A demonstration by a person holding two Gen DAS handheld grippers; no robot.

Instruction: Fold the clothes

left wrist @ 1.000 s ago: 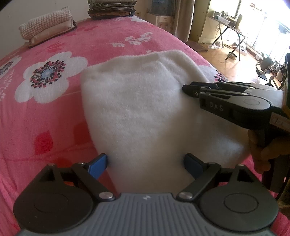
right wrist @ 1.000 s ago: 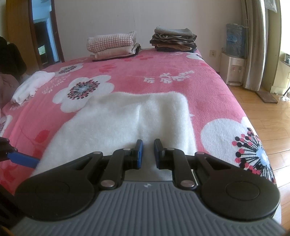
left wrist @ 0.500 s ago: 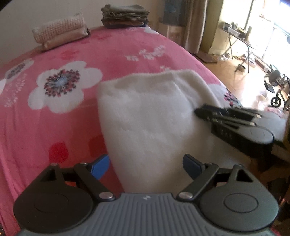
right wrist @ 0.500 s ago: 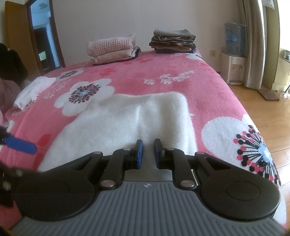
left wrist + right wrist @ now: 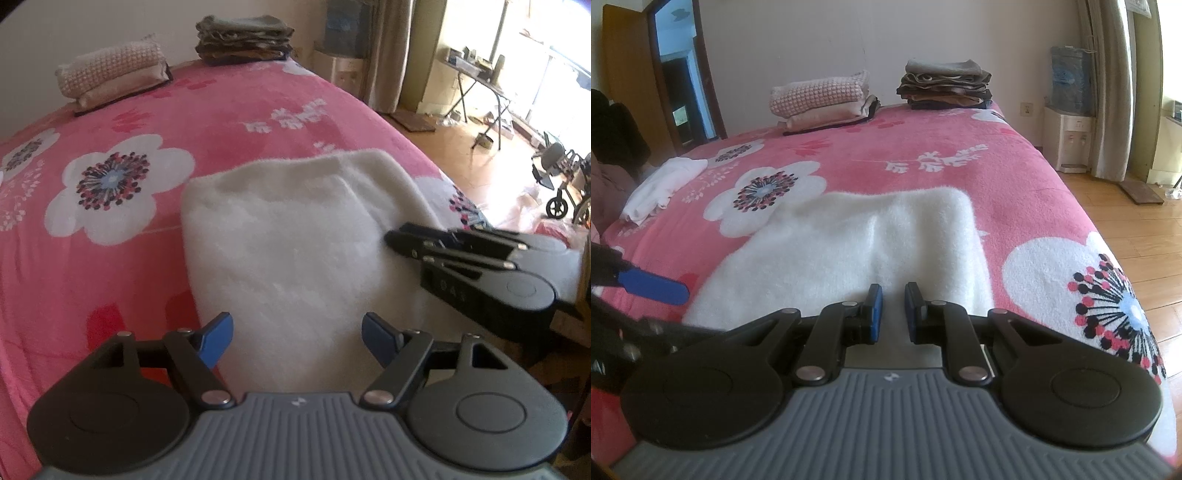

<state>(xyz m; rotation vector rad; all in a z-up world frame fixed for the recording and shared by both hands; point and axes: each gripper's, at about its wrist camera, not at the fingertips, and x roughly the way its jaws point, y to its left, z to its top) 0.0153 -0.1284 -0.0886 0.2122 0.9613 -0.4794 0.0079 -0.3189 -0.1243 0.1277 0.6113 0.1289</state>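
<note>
A fluffy white cloth (image 5: 295,243) lies flat in the middle of a pink bed (image 5: 229,107) with big white flowers on it. The left tongs (image 5: 297,334) are wide open, with the blue tips far apart above the near edge of the cloth. The right tongs (image 5: 893,312) are almost closed, with just a small gap between the blue tips and only the cloth seen behind it. They sit low at the near edge of the cloth. Two piles of folded clothes (image 5: 945,85) sit at the far end of the bed. A small white cloth (image 5: 661,184) lies at the left side
</note>
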